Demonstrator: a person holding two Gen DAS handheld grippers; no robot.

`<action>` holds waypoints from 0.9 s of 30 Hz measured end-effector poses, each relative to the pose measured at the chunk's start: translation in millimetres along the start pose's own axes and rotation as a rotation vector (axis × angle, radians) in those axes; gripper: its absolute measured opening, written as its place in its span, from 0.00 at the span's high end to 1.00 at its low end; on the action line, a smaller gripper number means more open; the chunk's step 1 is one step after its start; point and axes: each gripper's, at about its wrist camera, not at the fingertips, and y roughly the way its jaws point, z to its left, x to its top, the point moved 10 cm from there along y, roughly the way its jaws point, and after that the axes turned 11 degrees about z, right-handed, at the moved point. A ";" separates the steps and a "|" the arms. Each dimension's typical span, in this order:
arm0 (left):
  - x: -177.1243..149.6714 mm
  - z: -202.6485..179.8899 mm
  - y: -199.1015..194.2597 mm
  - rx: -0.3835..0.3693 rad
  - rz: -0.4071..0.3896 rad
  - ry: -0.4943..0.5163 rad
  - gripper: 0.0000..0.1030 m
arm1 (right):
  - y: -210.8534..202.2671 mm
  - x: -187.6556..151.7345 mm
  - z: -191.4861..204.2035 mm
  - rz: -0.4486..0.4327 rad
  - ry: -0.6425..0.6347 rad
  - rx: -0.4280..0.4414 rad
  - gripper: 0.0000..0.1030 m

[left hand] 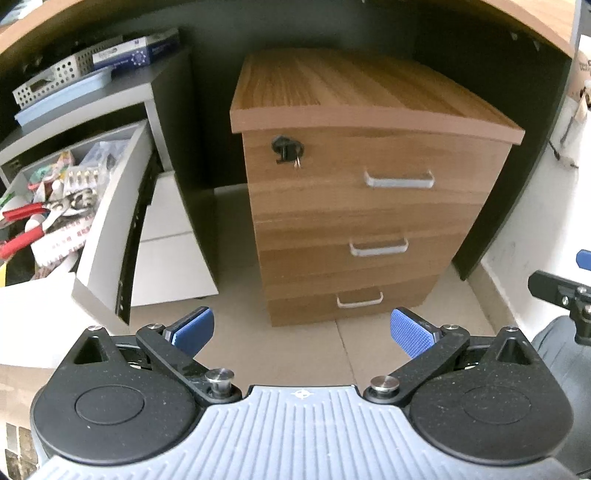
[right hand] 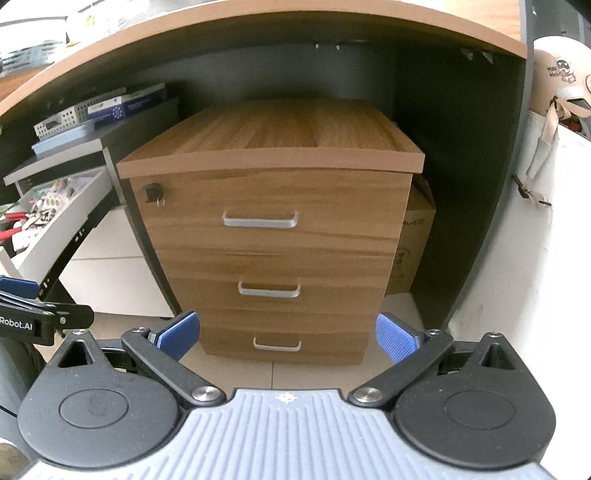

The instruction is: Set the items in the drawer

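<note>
A wooden three-drawer cabinet stands under the desk, all three drawers shut, with grey handles and a key in the lock; it also shows in the right wrist view. To its left a grey-white drawer stands pulled open, full of small items such as red-handled pliers and blister packs; it also shows in the right wrist view. My left gripper is open and empty, facing the wooden cabinet. My right gripper is open and empty, also facing it.
A perforated basket and a blue-white box sit on the grey cabinet's top. A cardboard box stands behind the wooden cabinet on the right. A white wall runs along the right. The desk top overhangs everything.
</note>
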 end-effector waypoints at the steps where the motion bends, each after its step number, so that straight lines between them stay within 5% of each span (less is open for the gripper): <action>1: -2.5 -0.1 1.4 0.000 0.006 -0.003 0.00 | 0.9 -1.5 0.5 0.003 -0.002 -0.001 0.01; 27: -11.6 -10.0 12.3 0.000 0.020 0.032 0.00 | 20.6 -8.2 0.8 0.042 0.007 0.008 0.01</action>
